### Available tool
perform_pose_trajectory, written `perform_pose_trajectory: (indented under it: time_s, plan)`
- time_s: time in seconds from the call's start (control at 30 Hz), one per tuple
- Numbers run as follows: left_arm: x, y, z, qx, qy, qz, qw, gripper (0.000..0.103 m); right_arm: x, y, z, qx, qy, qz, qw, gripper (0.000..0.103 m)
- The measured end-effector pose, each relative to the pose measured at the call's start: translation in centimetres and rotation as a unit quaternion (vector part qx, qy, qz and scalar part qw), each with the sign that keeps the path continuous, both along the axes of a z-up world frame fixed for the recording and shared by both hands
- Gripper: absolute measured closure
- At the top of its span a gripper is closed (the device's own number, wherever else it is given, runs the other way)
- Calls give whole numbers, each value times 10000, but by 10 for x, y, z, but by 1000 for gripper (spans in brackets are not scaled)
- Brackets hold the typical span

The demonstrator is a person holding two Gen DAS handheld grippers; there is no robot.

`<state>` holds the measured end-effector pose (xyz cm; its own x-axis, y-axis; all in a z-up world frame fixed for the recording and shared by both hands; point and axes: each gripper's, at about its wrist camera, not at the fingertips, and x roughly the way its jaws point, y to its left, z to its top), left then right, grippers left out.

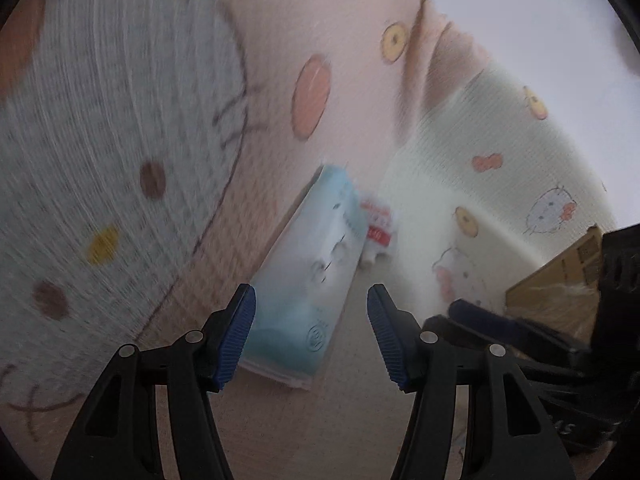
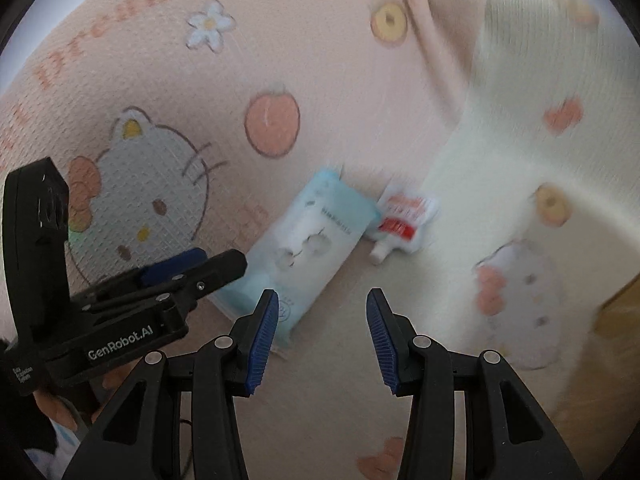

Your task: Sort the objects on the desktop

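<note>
A pink cartoon-cat cloth (image 2: 320, 52) covers the far side, with a cream pillow (image 2: 500, 184) of the same print to its right. On the beige surface (image 2: 320, 420) below them lies a light-blue tissue pack (image 2: 304, 248), resting against the cloth's edge. Just right of it sits a small red-and-white pouch (image 2: 404, 224). The left tongs (image 1: 311, 336) stand wide over the pack's near end, gripping nothing. The right tongs (image 2: 322, 340) are partly parted and empty, near the pack's near right corner.
</note>
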<state>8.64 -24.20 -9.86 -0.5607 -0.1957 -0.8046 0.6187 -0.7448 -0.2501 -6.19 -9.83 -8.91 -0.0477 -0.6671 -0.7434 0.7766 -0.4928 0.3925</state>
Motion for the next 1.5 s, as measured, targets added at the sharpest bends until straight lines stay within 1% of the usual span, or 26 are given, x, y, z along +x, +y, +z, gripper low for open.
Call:
perform_pose_trajectory:
  time_s: [0.07, 0.2, 0.27, 0.3, 0.33, 0.4, 0.5, 0.53, 0.63, 0.7, 0.83, 0.97, 1.0, 1.13, 1.2, 1.27, 1.33, 1.37, 1.4, 1.43, 1.47, 1.5]
  plan:
    - [0, -7, -9, 127, -22, 117, 9998, 41, -2, -5, -16, 146, -176, 9, 9997, 61]
    - [1, -17, -20, 290, -18, 305, 9991, 42, 3, -16, -32, 305, -65, 119, 9994, 60]
    - [1, -20, -25, 382, -65, 364, 9986, 49, 6, -22, -40, 370, -50, 315, 9988, 59]
    - [1, -21, -28, 455, -111, 365, 9982, 54, 9, -25, -43, 390, -56, 422, 9983, 56]
    - [1, -23, -32, 599, -170, 362, 9974, 56, 13, -29, -48, 406, -91, 563, 9975, 53]
    - [0, -25, -39, 864, -211, 405, 9952, 58, 17, -33, -53, 448, -155, 727, 9962, 52]
    - [2, -27, -51, 1357, -108, 420, 9898, 58, 24, -34, -58, 495, -172, 886, 9947, 51]
    - [1, -26, -54, 1462, -85, 425, 9883, 58, 26, -34, -59, 550, -126, 936, 9940, 51]
    - [-4, -19, -65, 1810, -88, 370, 9827, 58, 28, -32, -62, 660, 0, 921, 9936, 51]
    - [-7, -12, -70, 1970, -37, 267, 9800, 58, 27, -29, -63, 743, 24, 856, 9936, 51]
    - [-14, 11, -70, 1979, 124, 78, 9801, 58, 23, -21, -63, 901, 167, 624, 9938, 50]
    - [-17, 26, -76, 2280, 409, 76, 9728, 58, 15, -6, -56, 994, 339, 297, 9940, 50]
    - [-16, 29, -79, 2394, 531, 100, 9694, 58, 14, -3, -54, 993, 375, 255, 9940, 50]
    - [-13, 33, -88, 2673, 715, 324, 9604, 58, 12, 8, -47, 1250, 609, 47, 9903, 50]
    - [-14, 34, -90, 2759, 829, 405, 9567, 58, 11, 12, -47, 1285, 588, -9, 9900, 50]
    - [-14, 33, -91, 2777, 868, 466, 9556, 58, 10, 16, -49, 1297, 487, -31, 9904, 49]
    - [-14, 33, -89, 2764, 870, 471, 9559, 58, 9, 19, -52, 1358, 331, -55, 9902, 49]
    - [-15, 33, -89, 2725, 827, 444, 9576, 58, 8, 20, -53, 1373, 277, -56, 9901, 49]
    - [-15, 33, -88, 2703, 795, 359, 9588, 61, 8, 21, -54, 1386, 227, -70, 9901, 49]
    - [-15, 34, -87, 2702, 787, 300, 9591, 67, 9, 22, -55, 1391, 248, -78, 9899, 49]
    - [-16, 35, -87, 2712, 766, 245, 9592, 70, 10, 22, -55, 1401, 285, -77, 9897, 49]
    - [-18, 36, -88, 2738, 761, 208, 9586, 75, 11, 22, -54, 1437, 365, -96, 9889, 49]
